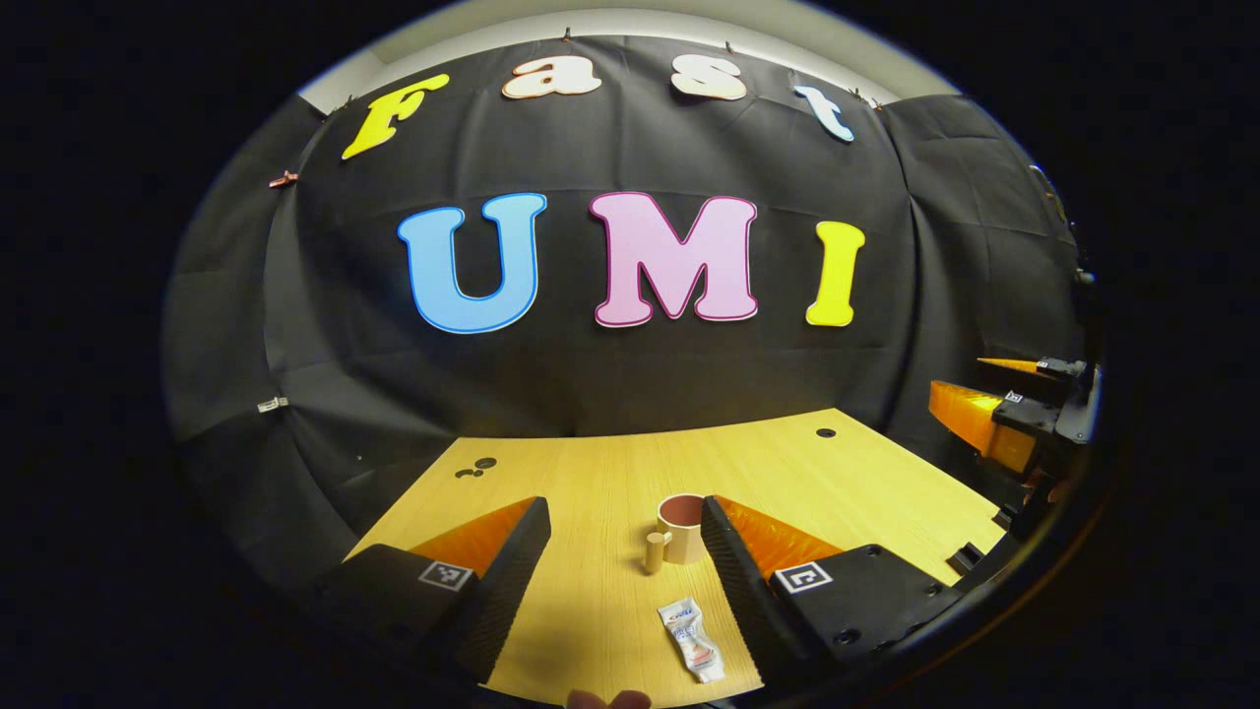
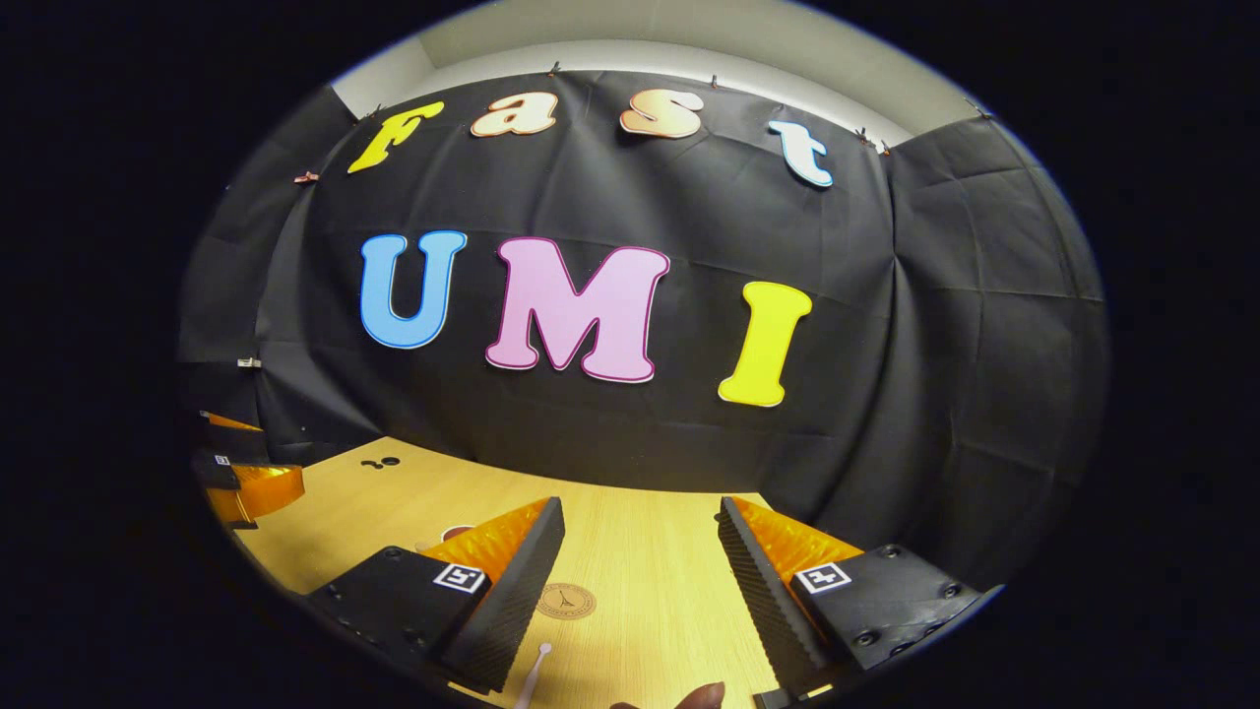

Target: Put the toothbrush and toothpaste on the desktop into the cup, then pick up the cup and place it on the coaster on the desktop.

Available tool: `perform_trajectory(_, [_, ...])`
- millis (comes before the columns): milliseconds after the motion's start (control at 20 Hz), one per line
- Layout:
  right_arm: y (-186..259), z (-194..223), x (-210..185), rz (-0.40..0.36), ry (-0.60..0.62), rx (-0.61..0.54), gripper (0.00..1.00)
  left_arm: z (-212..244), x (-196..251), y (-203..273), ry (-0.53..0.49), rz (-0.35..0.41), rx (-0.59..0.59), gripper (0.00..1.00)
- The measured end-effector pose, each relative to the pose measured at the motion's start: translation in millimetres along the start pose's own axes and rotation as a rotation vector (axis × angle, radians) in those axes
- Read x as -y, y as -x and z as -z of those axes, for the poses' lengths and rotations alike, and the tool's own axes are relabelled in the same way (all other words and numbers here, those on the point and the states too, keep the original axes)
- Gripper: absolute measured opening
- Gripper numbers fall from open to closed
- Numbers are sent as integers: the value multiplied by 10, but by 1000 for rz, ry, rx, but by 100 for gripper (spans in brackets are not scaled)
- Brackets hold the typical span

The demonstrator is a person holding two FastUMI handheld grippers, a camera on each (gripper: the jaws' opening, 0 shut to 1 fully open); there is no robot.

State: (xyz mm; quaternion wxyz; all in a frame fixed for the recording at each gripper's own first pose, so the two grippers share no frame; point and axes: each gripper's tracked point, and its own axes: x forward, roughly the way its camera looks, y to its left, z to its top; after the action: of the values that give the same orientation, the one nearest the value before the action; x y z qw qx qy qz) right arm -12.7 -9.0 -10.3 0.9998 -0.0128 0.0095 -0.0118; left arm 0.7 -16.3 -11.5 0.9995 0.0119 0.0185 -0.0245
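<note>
In the left gripper view we see the left gripper held above the light wooden desktop, its jaws spread wide with nothing between them but bare wood and the things lying on it. Just ahead, close to the inner edge of the finger on the right of that view, stands the small pale cup with a pink inside and a stubby handle, upright on the desktop, its handle turned toward the camera's left. Nearer to us, between the two fingers and closer to the one on the right, lies the small white toothpaste tube with red and blue print, flat on the wood and well apart from the cup. At the far right edge of this view the right gripper shows beyond the desktop's edge; we cannot tell its jaw state from here. In the right gripper view that gripper's jaws also stand wide apart and hold nothing. Between its fingers, close to the one on the left, the round brown coaster lies flat on the desktop, and just nearer, the white toothbrush lies at the lower edge, touching neither finger.
</note>
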Motion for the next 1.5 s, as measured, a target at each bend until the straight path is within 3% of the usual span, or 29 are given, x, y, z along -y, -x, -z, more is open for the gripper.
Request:
perform_trajectory(250, [67,85,49,4,-8,-27,97,457,183,-180,33,55,-151,95])
perform_trajectory(400, [112,156,142,13,15,-44,97,962,433,-342,86,116,-334,96])
perform_trajectory(550, [152,229,261,30,17,-69,97,1609,453,-403,89,99,-548,97])
perform_trajectory(900, [183,360,398,38,18,-105,97,2354,505,-632,119,87,-810,88])
perform_trajectory(1150, [195,375,466,39,24,-107,97,2652,615,-687,201,80,-955,81])
perform_trajectory(1300, [200,409,493,40,21,-116,97,2710,623,-739,221,58,-974,76])
perform_trajectory(1500, [183,479,478,33,17,-138,97,2724,649,-774,192,60,-1001,60])
